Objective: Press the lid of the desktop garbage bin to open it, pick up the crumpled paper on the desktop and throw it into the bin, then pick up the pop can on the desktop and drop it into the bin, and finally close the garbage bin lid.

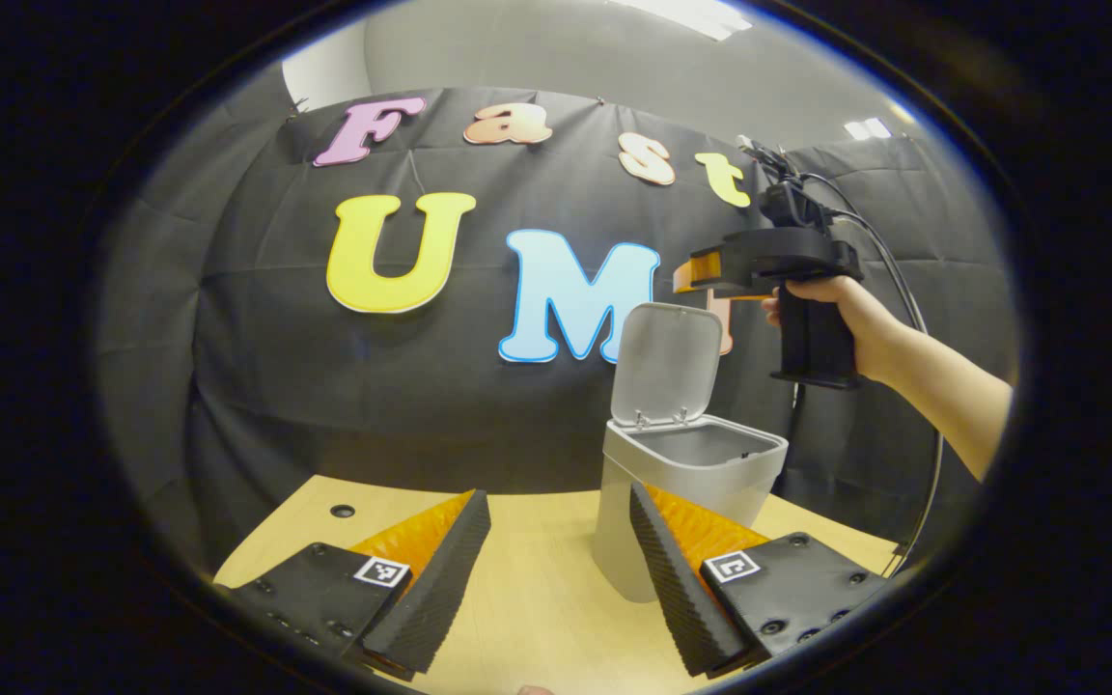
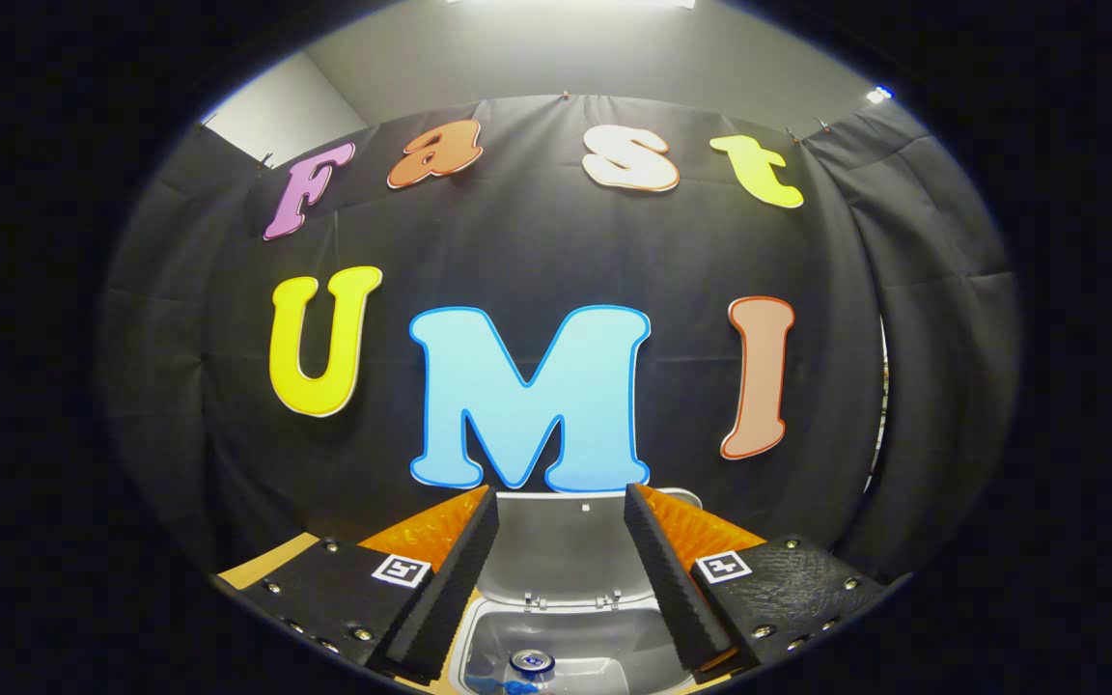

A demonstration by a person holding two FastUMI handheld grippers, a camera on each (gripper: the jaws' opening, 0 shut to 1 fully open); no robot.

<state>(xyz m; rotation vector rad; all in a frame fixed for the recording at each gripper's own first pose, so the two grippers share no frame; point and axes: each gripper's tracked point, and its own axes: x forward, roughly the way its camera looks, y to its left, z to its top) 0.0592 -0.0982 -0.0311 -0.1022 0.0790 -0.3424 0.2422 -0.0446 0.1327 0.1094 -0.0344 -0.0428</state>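
The grey desktop bin (image 1: 686, 483) stands on the wooden table with its lid (image 1: 667, 362) tipped up and open. My left gripper (image 1: 561, 569) is open low over the table, just in front and left of the bin, with nothing between its fingers. A hand holds my right gripper (image 1: 689, 280) in the air above the lid. In the right gripper view, my right gripper (image 2: 561, 569) is open and empty over the open lid (image 2: 561, 545). Below it the pop can (image 2: 531, 663) lies inside the bin (image 2: 479, 627).
The wooden table (image 1: 537, 598) runs left of the bin, with a small dark hole (image 1: 343, 510) near its back left. The black cloth wall stands close behind the bin. A person's forearm (image 1: 942, 386) and a cable (image 1: 913, 319) come in from the right.
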